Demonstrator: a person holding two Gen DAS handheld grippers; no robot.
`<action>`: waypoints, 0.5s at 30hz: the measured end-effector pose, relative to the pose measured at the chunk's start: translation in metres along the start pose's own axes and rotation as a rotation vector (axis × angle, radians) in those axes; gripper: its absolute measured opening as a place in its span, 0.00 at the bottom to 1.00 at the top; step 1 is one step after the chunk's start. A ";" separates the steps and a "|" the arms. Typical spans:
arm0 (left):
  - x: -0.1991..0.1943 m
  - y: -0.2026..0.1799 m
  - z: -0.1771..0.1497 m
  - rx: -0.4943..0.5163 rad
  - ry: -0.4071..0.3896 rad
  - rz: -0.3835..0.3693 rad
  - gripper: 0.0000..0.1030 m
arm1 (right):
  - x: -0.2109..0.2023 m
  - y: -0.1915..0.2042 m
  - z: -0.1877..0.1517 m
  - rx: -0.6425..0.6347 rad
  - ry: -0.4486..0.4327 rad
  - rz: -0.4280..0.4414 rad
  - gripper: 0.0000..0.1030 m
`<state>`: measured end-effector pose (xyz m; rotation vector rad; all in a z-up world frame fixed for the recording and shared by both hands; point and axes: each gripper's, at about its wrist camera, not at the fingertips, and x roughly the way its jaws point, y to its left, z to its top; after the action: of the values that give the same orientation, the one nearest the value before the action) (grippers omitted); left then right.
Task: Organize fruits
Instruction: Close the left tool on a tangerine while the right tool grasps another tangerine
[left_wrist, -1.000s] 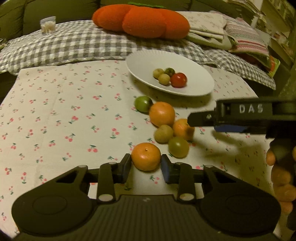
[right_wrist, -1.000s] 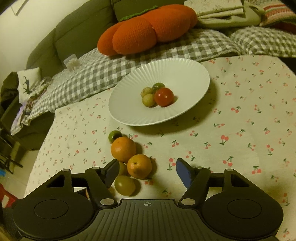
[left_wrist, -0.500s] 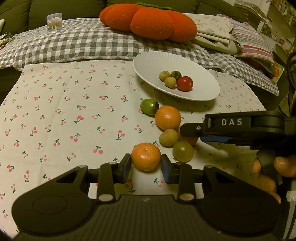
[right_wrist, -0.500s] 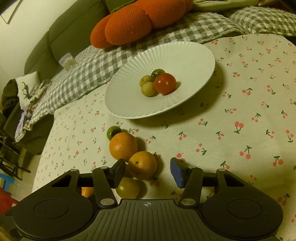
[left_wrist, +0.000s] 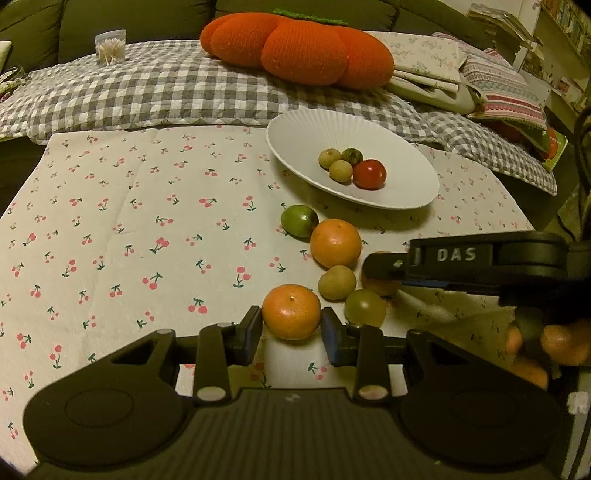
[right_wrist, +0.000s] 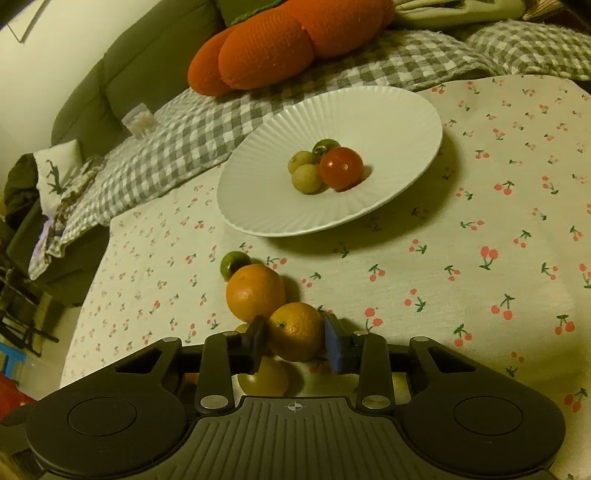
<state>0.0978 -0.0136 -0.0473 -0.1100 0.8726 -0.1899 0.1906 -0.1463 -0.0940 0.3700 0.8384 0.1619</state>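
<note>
Two round orange mandarins (left_wrist: 291, 312) (right_wrist: 296, 330) sat gripped near the ribbed white plate (left_wrist: 406, 184); right gripper (right_wrist: 295, 341) jaws had just closed, left gripper (left_wrist: 291, 334) clamped. Lifting risked nudging the touching yellow-green fruit (right_wrist: 263, 378).

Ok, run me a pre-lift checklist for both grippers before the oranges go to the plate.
1. Left gripper shut on its orange: ok.
2. Right gripper, jaws just been closing, pads touching its orange: ok.
3. Right grip firm enough to lift: cannot tell.
4. Neighbouring fruit clear of right gripper: not ok, larger orange sits against it.
5. White plate has free space: ok.
</note>
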 end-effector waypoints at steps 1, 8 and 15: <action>0.000 0.000 0.000 -0.001 -0.001 0.000 0.32 | -0.001 0.000 0.000 0.001 -0.003 -0.008 0.31; -0.002 0.001 0.003 -0.009 -0.016 0.008 0.32 | -0.020 -0.002 0.008 0.024 -0.047 -0.010 0.31; -0.006 0.002 0.011 -0.006 -0.046 0.019 0.32 | -0.033 -0.002 0.013 0.025 -0.075 -0.011 0.31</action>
<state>0.1023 -0.0100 -0.0364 -0.1115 0.8286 -0.1660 0.1781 -0.1611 -0.0643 0.3930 0.7688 0.1269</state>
